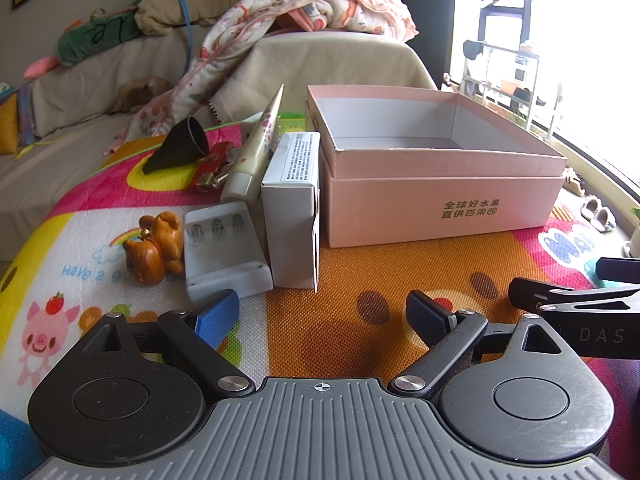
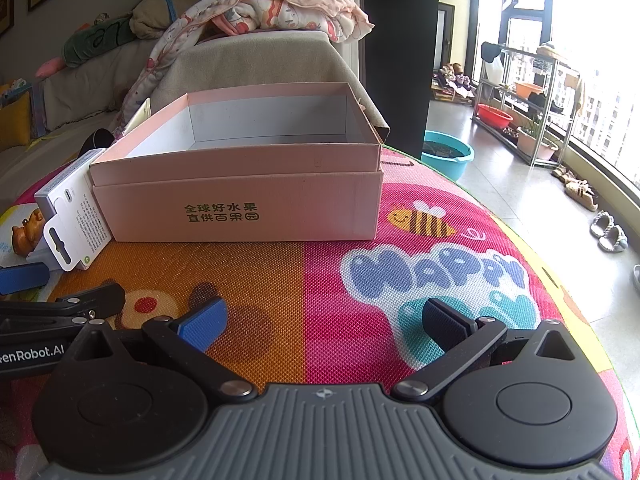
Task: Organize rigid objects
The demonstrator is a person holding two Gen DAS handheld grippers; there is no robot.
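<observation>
An open, empty pink cardboard box (image 1: 440, 204) stands on the colourful play mat; it also shows in the right wrist view (image 2: 240, 208). Left of it lie a white carton (image 1: 294, 216), a white battery charger (image 1: 224, 248), a brown dog figurine (image 1: 154, 246), a cream tube (image 1: 260, 148), a red item (image 1: 210, 168) and a black funnel-shaped piece (image 1: 180, 144). My left gripper (image 1: 322, 318) is open and empty, low over the mat in front of the carton. My right gripper (image 2: 324, 326) is open and empty in front of the box.
The mat (image 2: 400, 240) lies on a raised surface with its curved edge at the right. A sofa with blankets and cushions (image 1: 320, 12) stands behind. Beyond the edge are a teal basin (image 2: 446, 152), shoes and a rack on the floor.
</observation>
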